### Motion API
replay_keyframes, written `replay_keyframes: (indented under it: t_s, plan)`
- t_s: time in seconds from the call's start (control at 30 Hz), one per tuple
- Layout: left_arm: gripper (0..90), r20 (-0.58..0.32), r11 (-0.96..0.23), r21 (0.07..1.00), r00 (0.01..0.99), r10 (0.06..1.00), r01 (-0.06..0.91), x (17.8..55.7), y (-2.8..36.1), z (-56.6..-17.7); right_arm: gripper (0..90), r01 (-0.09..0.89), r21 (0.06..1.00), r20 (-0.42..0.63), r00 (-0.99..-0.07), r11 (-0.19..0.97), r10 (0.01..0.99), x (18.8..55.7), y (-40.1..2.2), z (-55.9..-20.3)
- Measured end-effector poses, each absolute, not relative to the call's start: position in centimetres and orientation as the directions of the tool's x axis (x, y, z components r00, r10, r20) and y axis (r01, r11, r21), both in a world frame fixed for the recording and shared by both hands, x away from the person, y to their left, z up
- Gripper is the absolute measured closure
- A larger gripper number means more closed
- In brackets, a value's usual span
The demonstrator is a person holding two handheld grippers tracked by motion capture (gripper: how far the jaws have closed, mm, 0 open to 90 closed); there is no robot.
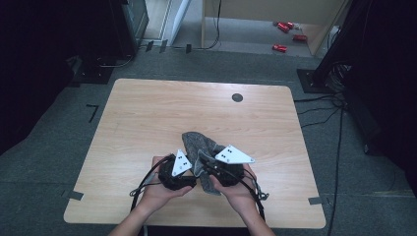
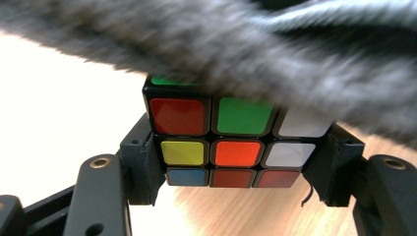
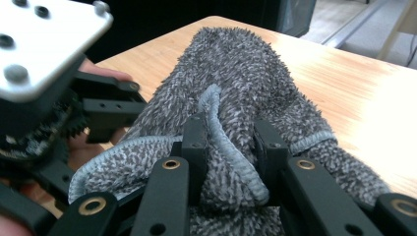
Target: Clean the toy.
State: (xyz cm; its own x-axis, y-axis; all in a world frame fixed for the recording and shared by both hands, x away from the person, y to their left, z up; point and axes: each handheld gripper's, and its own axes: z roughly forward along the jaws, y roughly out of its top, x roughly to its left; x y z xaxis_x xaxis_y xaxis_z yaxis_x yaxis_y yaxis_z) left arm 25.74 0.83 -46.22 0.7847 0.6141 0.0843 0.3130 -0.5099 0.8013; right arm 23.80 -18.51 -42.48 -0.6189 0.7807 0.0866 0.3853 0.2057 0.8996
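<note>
A colour puzzle cube (image 2: pixel 231 140) with red, green, white, yellow and orange stickers sits clamped between the black jaws of my left gripper (image 2: pixel 236 167), and a grey fuzzy cloth (image 2: pixel 255 54) lies over its top. My right gripper (image 3: pixel 230 147) is shut on a bunched fold of that cloth (image 3: pixel 246 98), whose pale hemmed edge curls between the jaws. In the high view both grippers meet near the table's front middle, the left gripper (image 1: pixel 179 172) beside the right gripper (image 1: pixel 223 169), with the cloth (image 1: pixel 199 145) draped over and beyond them.
The light wooden table (image 1: pixel 147 118) has a round dark grommet (image 1: pixel 237 97) near its far edge. Cables trail from both grippers toward the front edge. Beyond the table lie grey floor, black stands and several small red objects (image 1: pixel 285 34).
</note>
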Motion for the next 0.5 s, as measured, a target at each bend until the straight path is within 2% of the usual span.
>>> replay_keyframes:
  t_s: [0.2,0.33,0.5]
  plan:
    - [34.8,0.067,-0.509,0.797,0.790,0.609,0.325,25.3,0.1,-46.6,72.9,0.349,0.892,0.033,-0.681,0.286,0.731,22.8,-17.0,-42.2]
    - [34.8,0.089,-0.523,0.797,0.798,0.596,0.302,25.1,-0.2,-46.4,72.3,0.371,0.896,0.065,-0.653,0.245,0.754,23.4,-17.8,-42.2]
    - [34.8,0.072,-0.498,0.804,0.779,0.623,0.325,25.8,0.9,-46.2,72.5,0.387,0.896,0.079,-0.623,0.219,0.778,23.7,-18.6,-42.3]
